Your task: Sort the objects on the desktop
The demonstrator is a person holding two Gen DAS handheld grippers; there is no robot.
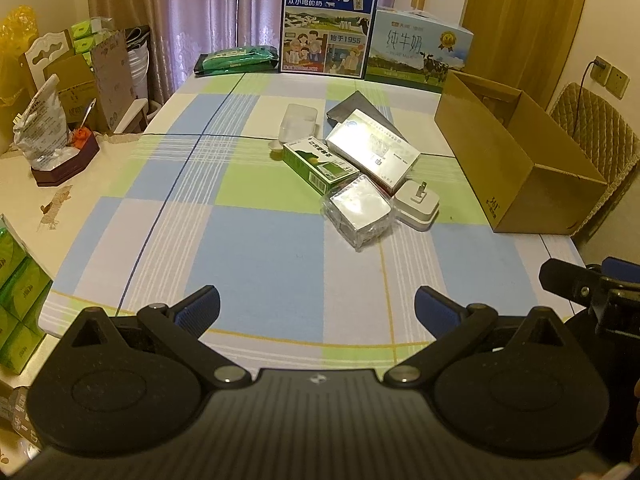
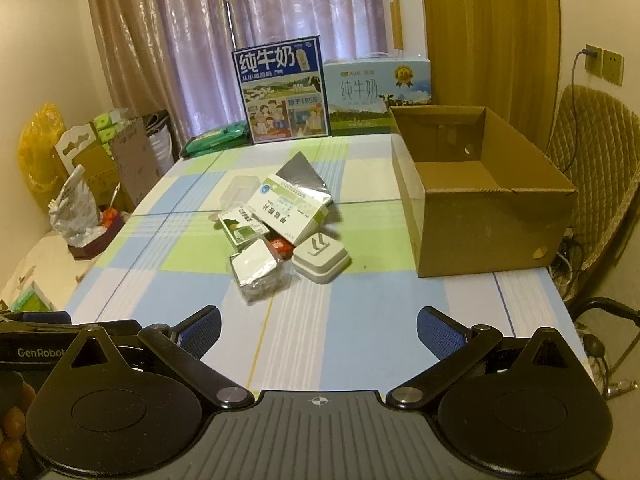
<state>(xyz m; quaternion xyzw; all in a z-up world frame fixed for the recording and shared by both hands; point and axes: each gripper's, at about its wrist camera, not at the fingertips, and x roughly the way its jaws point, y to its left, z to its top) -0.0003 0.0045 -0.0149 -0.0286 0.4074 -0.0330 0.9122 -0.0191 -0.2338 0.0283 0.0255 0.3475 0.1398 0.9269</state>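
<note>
Both claws wide, empty: left claw (image 1: 316,304), right claw (image 2: 318,326), well short of pile. Pile mid-surface (image 2: 360,320); carton (image 2: 480,216) open, right of it. Judgement: take charger (image 2: 320,258) first, pile's exposed edge, nearest carton; close across its short sides.

On the table: two milk cartons (image 2: 282,90) (image 2: 378,94), one open cardboard box (image 2: 480,220), one white charger (image 2: 320,258), one green box (image 2: 240,230), one white medicine box (image 2: 286,210), one wrapped pack (image 2: 258,272), one clear plastic container (image 1: 298,120).
</note>
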